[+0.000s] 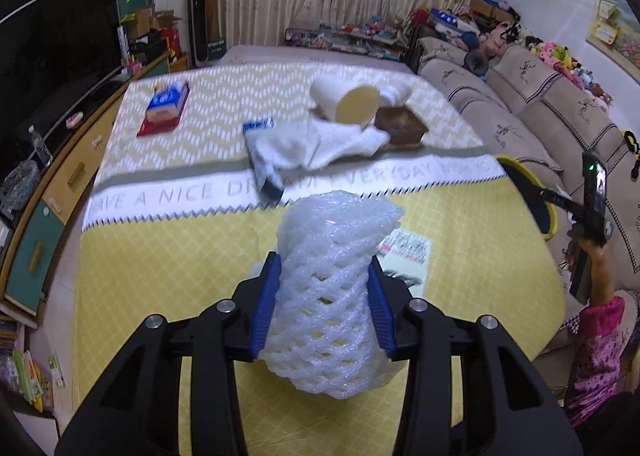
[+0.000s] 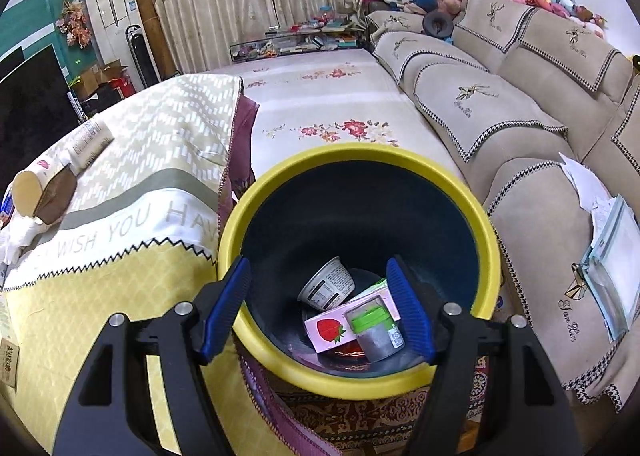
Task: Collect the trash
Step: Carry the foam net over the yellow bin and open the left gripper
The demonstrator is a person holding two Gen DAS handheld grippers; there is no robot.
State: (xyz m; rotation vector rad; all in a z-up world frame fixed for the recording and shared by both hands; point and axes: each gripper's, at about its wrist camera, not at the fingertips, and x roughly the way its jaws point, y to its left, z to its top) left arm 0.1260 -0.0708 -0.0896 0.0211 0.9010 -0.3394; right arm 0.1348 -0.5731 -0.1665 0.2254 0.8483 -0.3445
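Trash collection at mid-carry: the left claw (image 1: 323, 298) is clamped on a white foam fruit net (image 1: 334, 296), its blue pads pressing the mesh sleeve from both sides and holding it clear above the yellow-patterned cloth of the table (image 1: 160, 276). From the left wrist view, the bin's yellow rim (image 1: 524, 180) peeks in at about 3 o'clock, beside the table's right edge, with the person's other hand and its tool just beyond.

The right claw (image 2: 318, 308) hangs directly over the yellow-rimmed bin (image 2: 256, 192), fingers spread apart and gripping nothing. Inside the bin lie a white yogurt cup (image 2: 326, 286), a pink strawberry carton (image 2: 332, 326) and a grey jar with a green lid (image 2: 374, 330), so the job looks to be partly done.

More items sit on the table toward 12 o'clock in the left view: a blue packet (image 1: 262, 154) partly under a white towel (image 1: 320, 144), a tipped cream cup (image 1: 346, 104) by a wicker basket (image 1: 400, 122), and a red-and-blue box (image 1: 164, 110); motion blur makes it hard to say which of these count as trash.

The next move likely calls for swinging the foam net rightward over the rim, with the right claw drawn aside first, then parting the left fingers so the light mesh drops in rather than clinging to a pad.
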